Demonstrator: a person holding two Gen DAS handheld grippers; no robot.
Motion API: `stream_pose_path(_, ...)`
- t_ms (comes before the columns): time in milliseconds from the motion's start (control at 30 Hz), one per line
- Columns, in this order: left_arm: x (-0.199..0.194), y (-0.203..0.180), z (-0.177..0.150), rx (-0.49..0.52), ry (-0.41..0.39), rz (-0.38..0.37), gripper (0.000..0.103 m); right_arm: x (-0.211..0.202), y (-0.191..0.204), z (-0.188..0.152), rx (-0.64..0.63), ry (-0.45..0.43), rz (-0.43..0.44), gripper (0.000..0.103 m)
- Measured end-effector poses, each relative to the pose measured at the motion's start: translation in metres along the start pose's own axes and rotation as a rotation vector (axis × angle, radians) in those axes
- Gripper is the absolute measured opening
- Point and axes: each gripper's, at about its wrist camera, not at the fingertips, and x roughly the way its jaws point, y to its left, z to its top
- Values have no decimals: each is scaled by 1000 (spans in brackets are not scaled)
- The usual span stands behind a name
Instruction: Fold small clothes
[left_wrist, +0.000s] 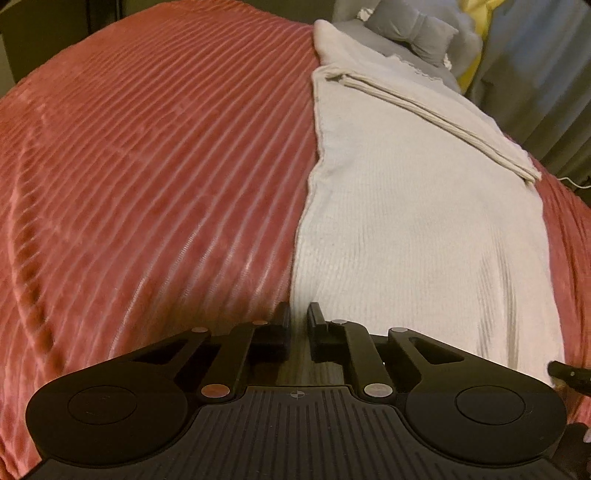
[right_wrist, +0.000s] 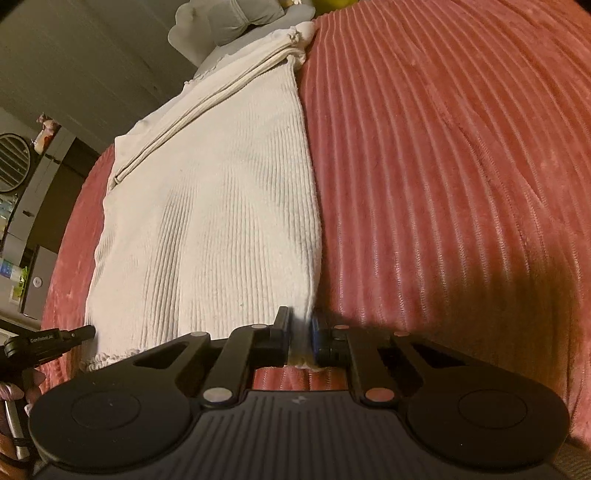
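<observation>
A cream ribbed knit garment (left_wrist: 413, 206) lies flat on a pink ribbed bedspread (left_wrist: 147, 166), with a sleeve folded across its far part. My left gripper (left_wrist: 298, 314) is shut on the garment's near left corner. In the right wrist view the same garment (right_wrist: 207, 206) stretches away from me, and my right gripper (right_wrist: 300, 319) is shut on its near right corner, with cloth pinched between the fingers. The left gripper's tip (right_wrist: 74, 334) shows at the garment's other near corner.
The bedspread (right_wrist: 461, 184) covers the whole bed. Grey pillows (left_wrist: 417, 33) lie at the far end. A grey curtain (left_wrist: 546, 81) hangs at the right in the left wrist view. A dresser with a round mirror (right_wrist: 13, 162) stands at the left in the right wrist view.
</observation>
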Motion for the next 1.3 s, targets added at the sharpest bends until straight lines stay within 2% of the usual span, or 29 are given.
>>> stream_pose_path(67, 0, -1, -1, 12, 21, -3, 13, 0, -3, 0, 11, 4, 4, 11)
stream_pose_path(167, -2, -3, -6, 32, 57, -25, 23, 2, -4, 2, 19, 18, 11, 13)
stream_pose_path(233, -3, -5, -9, 42, 63, -31, 23, 2, -4, 1, 16, 20, 14, 13)
stream_pose_path(467, 0, -10, -13, 73, 134, -78, 23, 3, -10, 3, 62, 47, 48, 14)
stream_pose_path(533, 1, -13, -13, 86, 140, -83, 15, 4, -9, 4, 62, 52, 48, 14)
stream_pose_path(633, -1, -17, -12, 92, 135, -86, 12, 3, -6, 4, 57, 50, 47, 10)
stream_pose_path(833, -27, -11, 5, 13, 69, -209, 12, -11, -10, 6, 151, 11, 164, 8)
stream_pose_path(1000, -53, -18, 44, -15, -32, -293, 11, -27, -2, 28, 202, -85, 282, 8)
stream_pose_path(1133, -60, -30, 85, -17, -112, -303, 11, -24, 14, 65, 198, -171, 318, 8)
stream_pose_path(1300, -41, -32, 131, -44, -159, -272, 11, 1, 31, 112, 178, -223, 283, 8)
